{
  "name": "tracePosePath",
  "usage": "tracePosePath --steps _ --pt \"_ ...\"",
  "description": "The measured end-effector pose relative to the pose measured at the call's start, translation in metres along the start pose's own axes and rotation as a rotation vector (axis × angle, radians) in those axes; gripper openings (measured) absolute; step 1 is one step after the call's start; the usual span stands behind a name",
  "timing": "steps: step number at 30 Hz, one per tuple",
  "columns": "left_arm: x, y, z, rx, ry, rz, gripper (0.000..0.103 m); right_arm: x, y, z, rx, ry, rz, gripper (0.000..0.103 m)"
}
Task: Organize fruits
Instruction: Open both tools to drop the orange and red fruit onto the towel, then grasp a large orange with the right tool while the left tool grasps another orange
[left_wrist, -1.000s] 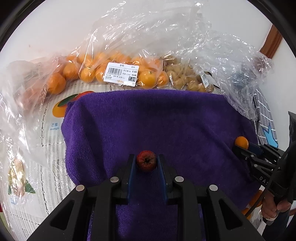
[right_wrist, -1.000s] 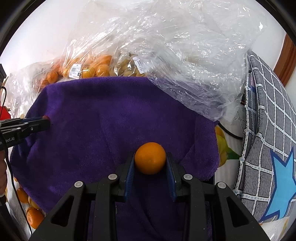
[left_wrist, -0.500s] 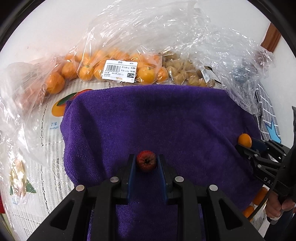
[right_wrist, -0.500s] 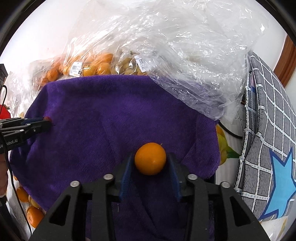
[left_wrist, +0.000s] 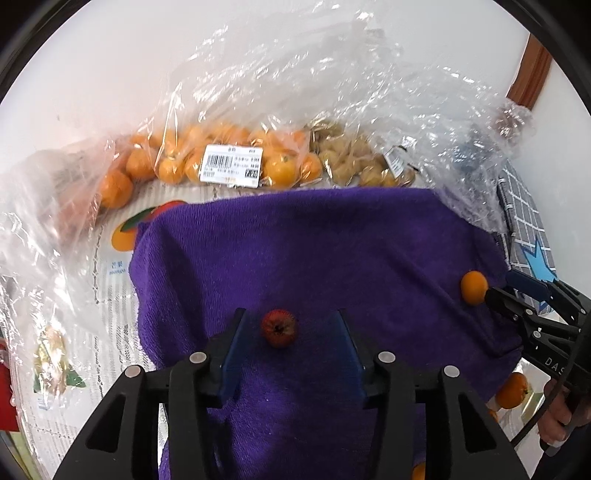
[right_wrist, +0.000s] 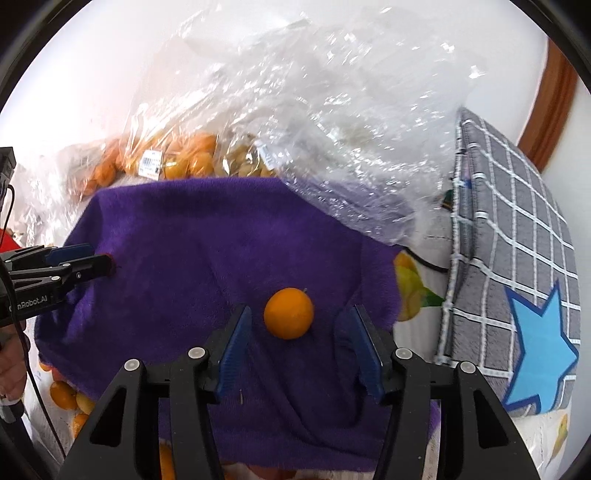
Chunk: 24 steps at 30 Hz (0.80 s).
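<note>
1. Left wrist view: our left gripper (left_wrist: 288, 332), fingers apart, brackets a small red fruit (left_wrist: 279, 328) lying loose on the purple towel (left_wrist: 314, 251).
2. Right wrist view: our right gripper (right_wrist: 293, 332), fingers spread, frames an orange fruit (right_wrist: 289, 313) resting on the towel.
3. Handling: we should withdraw straight back, nudging neither.

matt, fuzzy purple cloth towel (left_wrist: 332, 258); crinkled glossy clear plastic bags (right_wrist: 314, 110); smooth-skinned orange fruit (right_wrist: 289, 313); matt black plastic left gripper (left_wrist: 288, 332), blue pads (left_wrist: 232, 347).
</note>
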<state>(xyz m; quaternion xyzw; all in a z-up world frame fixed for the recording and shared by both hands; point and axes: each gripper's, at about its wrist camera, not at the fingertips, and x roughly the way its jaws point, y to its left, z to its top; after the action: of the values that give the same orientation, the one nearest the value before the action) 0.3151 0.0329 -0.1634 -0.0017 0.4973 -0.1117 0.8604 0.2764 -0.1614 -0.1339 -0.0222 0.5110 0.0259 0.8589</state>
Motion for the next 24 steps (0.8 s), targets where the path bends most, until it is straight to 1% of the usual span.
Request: tracePosePath --steps 6,12,17,20,24 --pt "-0.019 -0.003 0.0 -0.002 -0.039 -0.01 0.048 -0.028 -0.004 -0.008 -0.001 -0.061 -0.068 0.055" --pt "-0.04 -0.014 0.0 0.027 -0.091 0.008 0.048 -0.06 -0.012 -0.019 0.012 -0.108 -0.122 0.055" --pt "-0.064 -0.019 -0.001 0.032 -0.143 0.013 0.048 -0.085 -0.018 -0.032 0.033 -0.124 -0.133 0.054" --pt "-0.079 -0.022 0.0 0.023 -0.174 0.008 0.048 -0.095 -0.022 -0.04 0.047 -0.115 -0.116 0.054" --pt "-0.098 -0.031 -0.003 0.029 -0.22 0.026 0.048 -0.107 -0.028 -0.053 0.067 -0.119 -0.106 0.054"
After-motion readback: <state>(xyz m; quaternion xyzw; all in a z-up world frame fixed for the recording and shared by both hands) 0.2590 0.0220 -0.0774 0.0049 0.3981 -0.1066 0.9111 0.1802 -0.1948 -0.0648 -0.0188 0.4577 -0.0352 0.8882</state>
